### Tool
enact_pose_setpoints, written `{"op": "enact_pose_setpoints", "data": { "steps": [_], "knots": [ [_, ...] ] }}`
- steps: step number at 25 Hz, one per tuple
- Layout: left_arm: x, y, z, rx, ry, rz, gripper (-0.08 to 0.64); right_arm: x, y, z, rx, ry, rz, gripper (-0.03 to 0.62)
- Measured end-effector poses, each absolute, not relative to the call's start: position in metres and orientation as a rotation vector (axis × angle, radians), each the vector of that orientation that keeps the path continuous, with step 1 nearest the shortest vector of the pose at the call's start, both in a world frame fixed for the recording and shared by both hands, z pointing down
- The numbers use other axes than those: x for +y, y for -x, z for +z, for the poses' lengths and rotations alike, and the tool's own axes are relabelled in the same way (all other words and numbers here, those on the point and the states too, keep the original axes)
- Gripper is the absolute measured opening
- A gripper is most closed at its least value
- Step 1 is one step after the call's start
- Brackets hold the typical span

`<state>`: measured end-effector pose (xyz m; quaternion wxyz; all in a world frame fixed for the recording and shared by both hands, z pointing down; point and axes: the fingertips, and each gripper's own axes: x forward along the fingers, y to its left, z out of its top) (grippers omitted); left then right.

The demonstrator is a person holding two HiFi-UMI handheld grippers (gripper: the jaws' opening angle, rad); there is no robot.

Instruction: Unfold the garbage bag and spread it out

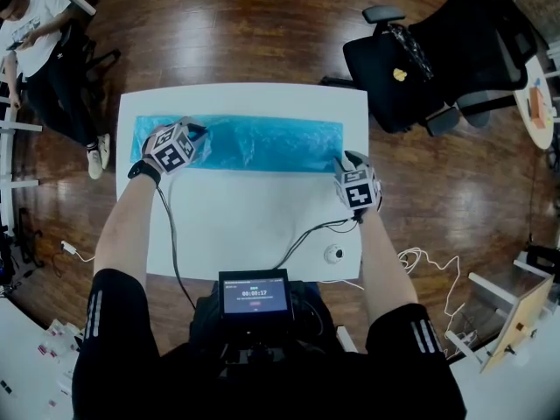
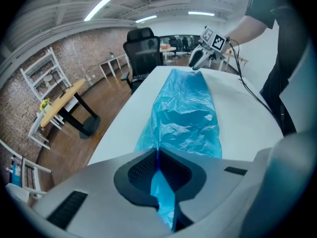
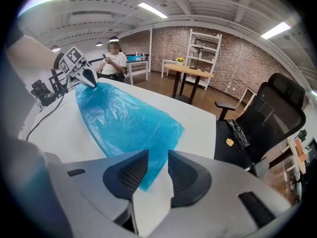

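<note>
White table [image 1: 245, 226] carries the blue garbage bag [image 1: 262, 143] along its far edge. Left gripper [image 2: 157, 155] clamped on one end; right gripper [image 3: 157, 165] parted astride the opposite corner. Film judged light, limp, slippery: pinch at end corners.

In front of you stands a white table [image 1: 254, 226] on a brown wooden floor [image 1: 219, 42]. A blue garbage bag [image 1: 262, 143] lies on it as a long wrinkled band near the far edge, reaching from close to your left side almost to the right side. Nearer to you, black cables [image 1: 302, 233] run over the bare top. A small round thing [image 1: 333, 254] sits by the near edge, on your right.
</note>
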<state>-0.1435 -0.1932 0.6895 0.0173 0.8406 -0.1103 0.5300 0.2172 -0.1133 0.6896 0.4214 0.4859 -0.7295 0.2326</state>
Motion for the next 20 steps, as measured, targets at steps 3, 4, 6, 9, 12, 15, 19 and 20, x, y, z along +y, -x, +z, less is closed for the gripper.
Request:
{"op": "enact_pose_setpoints", "data": {
  "steps": [3, 4, 6, 9, 12, 15, 19, 20],
  "knots": [
    [-0.191, 0.146, 0.686, -0.368, -2.629, 1.64, 0.02, -0.12, -0.217, 0.68, -1.844, -1.227, 0.557, 0.155],
    [-0.191, 0.147, 0.685, -0.376, -2.637, 1.638, 0.02, -0.122, -0.216, 0.677, -1.855, -1.224, 0.55, 0.158],
    [-0.19, 0.147, 0.682, -0.39, -2.657, 1.639, 0.02, -0.128, -0.21, 0.669, -1.899, -1.204, 0.529, 0.161],
    [-0.187, 0.146, 0.678, -0.399, -2.683, 1.647, 0.018, -0.137, -0.192, 0.657, -2.002, -1.128, 0.471, 0.167],
    [-0.185, 0.146, 0.674, -0.416, -2.703, 1.646, 0.018, -0.146, -0.174, 0.646, -2.069, -1.045, 0.409, 0.184],
    [-0.182, 0.145, 0.67, -0.435, -2.725, 1.644, 0.018, -0.157, -0.155, 0.634, -2.121, -0.974, 0.355, 0.204],
    [-0.179, 0.144, 0.664, -0.455, -2.752, 1.637, 0.018, -0.173, -0.126, 0.62, -2.175, -0.859, 0.275, 0.204],
    [-0.178, 0.144, 0.663, -0.457, -2.756, 1.637, 0.018, -0.177, -0.118, 0.617, -2.185, -0.826, 0.254, 0.204]
  ]
}}
